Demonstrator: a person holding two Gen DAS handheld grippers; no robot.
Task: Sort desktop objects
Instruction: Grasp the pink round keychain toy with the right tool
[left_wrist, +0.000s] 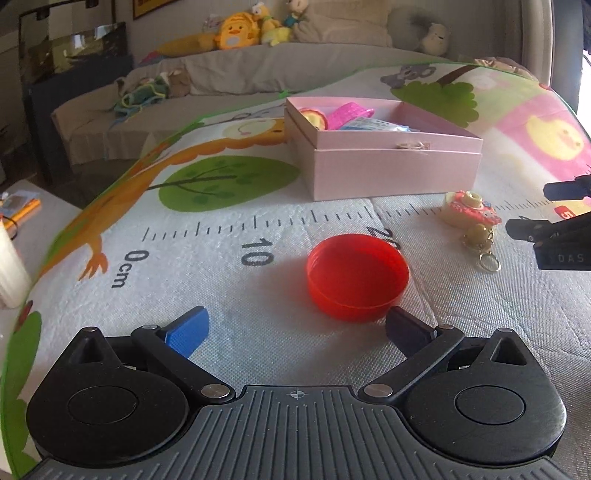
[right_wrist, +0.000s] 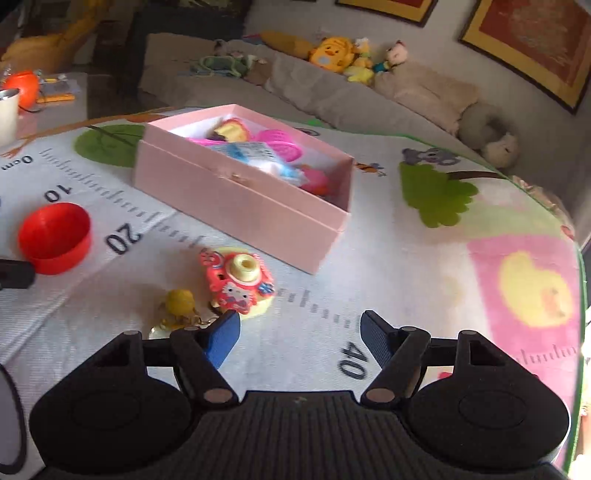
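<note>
A red round lid (left_wrist: 357, 275) lies open side up on the play mat, just ahead of my left gripper (left_wrist: 299, 328), which is open and empty; its right finger almost touches the lid's near rim. The lid also shows in the right wrist view (right_wrist: 54, 237). A pink toy camera keychain (right_wrist: 236, 282) with a yellow charm lies just ahead-left of my right gripper (right_wrist: 300, 332), which is open and empty. It also shows in the left wrist view (left_wrist: 471, 212). An open pink box (left_wrist: 391, 168) holding several toys stands behind both, and shows in the right wrist view (right_wrist: 240, 199).
The printed play mat (left_wrist: 221, 258) with a ruler scale covers the surface. A grey sofa with plush toys (left_wrist: 243, 29) runs along the back. A white cup (right_wrist: 7, 114) stands on a side table at the left. The right gripper's fingers (left_wrist: 554, 221) enter the left wrist view.
</note>
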